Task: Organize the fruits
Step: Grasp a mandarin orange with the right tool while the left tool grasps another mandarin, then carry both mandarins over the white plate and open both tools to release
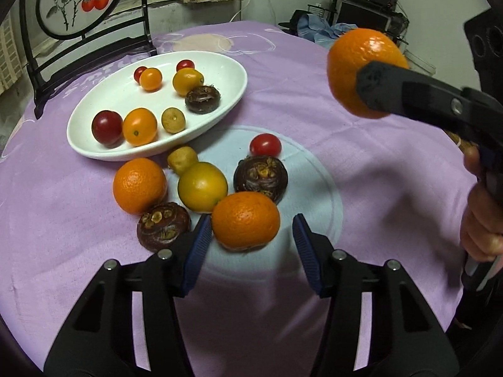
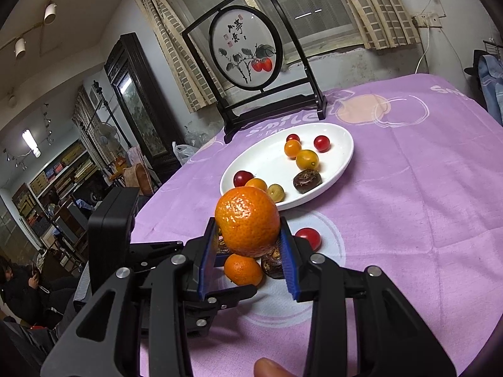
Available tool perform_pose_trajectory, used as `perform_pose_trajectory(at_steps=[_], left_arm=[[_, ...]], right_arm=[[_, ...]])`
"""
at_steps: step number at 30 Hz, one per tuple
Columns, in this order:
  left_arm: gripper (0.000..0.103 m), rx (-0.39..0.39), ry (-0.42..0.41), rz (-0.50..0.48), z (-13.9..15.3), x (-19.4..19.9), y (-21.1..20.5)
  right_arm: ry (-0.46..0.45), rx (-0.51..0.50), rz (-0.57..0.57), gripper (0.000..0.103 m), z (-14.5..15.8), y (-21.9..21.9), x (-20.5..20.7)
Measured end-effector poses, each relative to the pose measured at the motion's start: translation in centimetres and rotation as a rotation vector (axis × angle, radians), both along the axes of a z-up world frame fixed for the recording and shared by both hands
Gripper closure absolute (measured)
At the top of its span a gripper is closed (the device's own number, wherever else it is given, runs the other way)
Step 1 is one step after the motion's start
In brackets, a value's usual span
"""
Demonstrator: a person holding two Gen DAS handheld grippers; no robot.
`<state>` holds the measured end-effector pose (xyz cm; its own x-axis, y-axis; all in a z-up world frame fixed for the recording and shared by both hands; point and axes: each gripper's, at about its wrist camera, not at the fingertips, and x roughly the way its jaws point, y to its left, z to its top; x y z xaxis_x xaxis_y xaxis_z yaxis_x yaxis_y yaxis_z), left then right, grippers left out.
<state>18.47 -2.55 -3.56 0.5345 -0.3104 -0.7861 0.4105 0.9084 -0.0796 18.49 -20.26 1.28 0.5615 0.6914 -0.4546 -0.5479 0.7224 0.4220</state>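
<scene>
We see the right gripper [image 2: 248, 245] pinching a mandarin [image 2: 247, 221] between its blue pads, lifted clear above the purple tablecloth [image 2: 408, 220]. From the left wrist view, the left gripper [image 1: 251, 242] hangs low over a loose cluster of fruit, its jaws spread on either side of a second mandarin [image 1: 245, 221] that rests on the cloth; the left pad sits just beside it, the right pad apart, so nothing is gripped. Near that fruit lie a third mandarin [image 1: 140, 185], a yellow fruit [image 1: 202, 187], 2 dark brown fruits [image 1: 261, 177], and a red cherry tomato [image 1: 265, 144]. Beyond them the white oval plate [image 1: 94, 150] holds several small tomatoes and other fruits.
</scene>
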Motion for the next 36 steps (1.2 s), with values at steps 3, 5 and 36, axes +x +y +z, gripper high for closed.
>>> perform_pose_trajectory(at_steps=[3,5,36], left_arm=[[0.055,0.031,0.012,0.020,-0.6,0.4,-0.4],[0.058,0.053,0.017,0.025,-1.0,0.5,-0.5],[0.059,-0.080,-0.177,0.368,5.2,11.7,7.5]], right_arm=[[0.002,-0.006,0.001,0.065,0.0,0.1,0.0],[0.007,-0.007,0.001,0.065,-0.1,0.1,0.0],[-0.057,-0.229,-0.081,0.065,-1.7,6.9,13.1]])
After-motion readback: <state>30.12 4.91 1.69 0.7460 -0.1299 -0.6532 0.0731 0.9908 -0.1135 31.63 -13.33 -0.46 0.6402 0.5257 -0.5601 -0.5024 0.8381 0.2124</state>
